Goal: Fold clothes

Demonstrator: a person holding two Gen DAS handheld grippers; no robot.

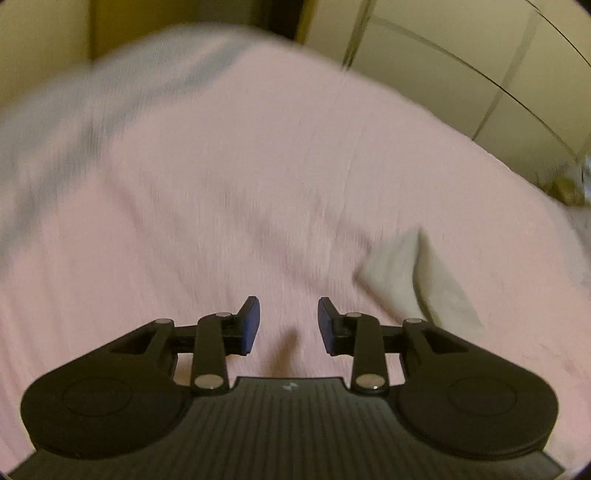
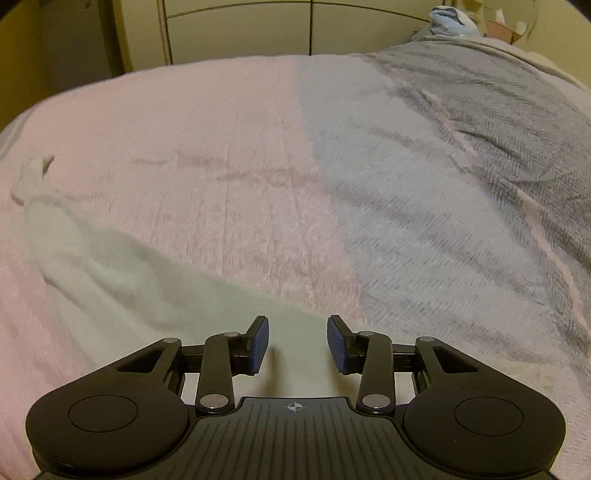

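Observation:
A white garment (image 2: 140, 280) lies crumpled on the pink part of the bed cover (image 2: 229, 147), stretching from the left edge down to the near middle. My right gripper (image 2: 298, 332) hovers over the garment's near end, open, with white cloth showing below the gap and neither pad pressing on it. In the blurred left wrist view, my left gripper (image 1: 288, 314) stands open over the bare pink cover (image 1: 221, 184) with nothing between its fingers. A corner of the white garment (image 1: 417, 280) lies just to its right.
The cover turns pale grey (image 2: 388, 192) to the right, with a darker grey blanket (image 2: 517, 129) rumpled beyond it. Cream cupboard doors (image 2: 236, 29) stand behind the bed. A light blue cloth (image 2: 448, 20) sits at the far right corner.

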